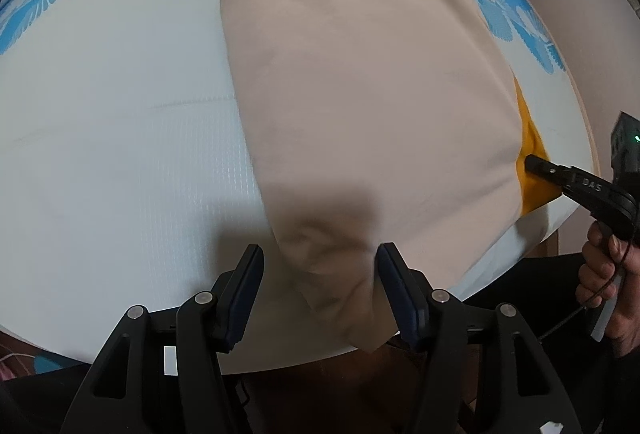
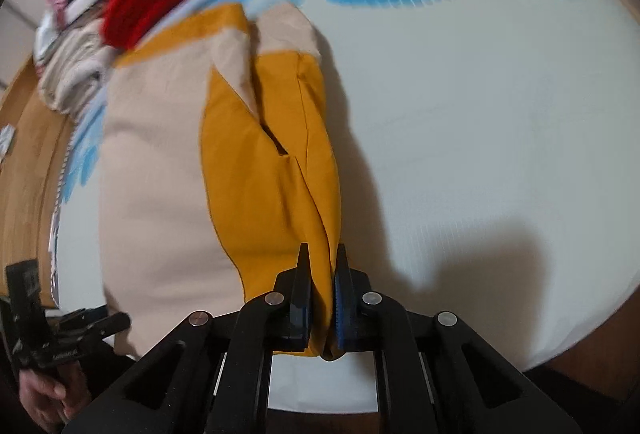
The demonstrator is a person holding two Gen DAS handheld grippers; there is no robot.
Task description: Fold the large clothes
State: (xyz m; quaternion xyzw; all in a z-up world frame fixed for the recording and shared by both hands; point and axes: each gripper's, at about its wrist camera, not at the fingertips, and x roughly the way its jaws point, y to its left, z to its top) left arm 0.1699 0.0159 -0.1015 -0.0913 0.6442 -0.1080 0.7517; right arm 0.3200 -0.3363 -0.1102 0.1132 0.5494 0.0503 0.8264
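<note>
Two grippers work one beige-and-mustard garment (image 1: pixel 360 94) lying along the mat's (image 1: pixel 120 154) near edge: right gripper (image 2: pixel 322 274) pinches the mustard panel (image 2: pixel 260 174), left gripper (image 1: pixel 320 274) stands wide around a beige corner; best close it before lifting, keeping both corners level

Garment (image 1: pixel 360 74): soft matt cloth, beige w/ mustard. Table cover (image 1: pixel 120 134): smooth, fine-ribbed plastic. Grippers: matt black plastic.
</note>
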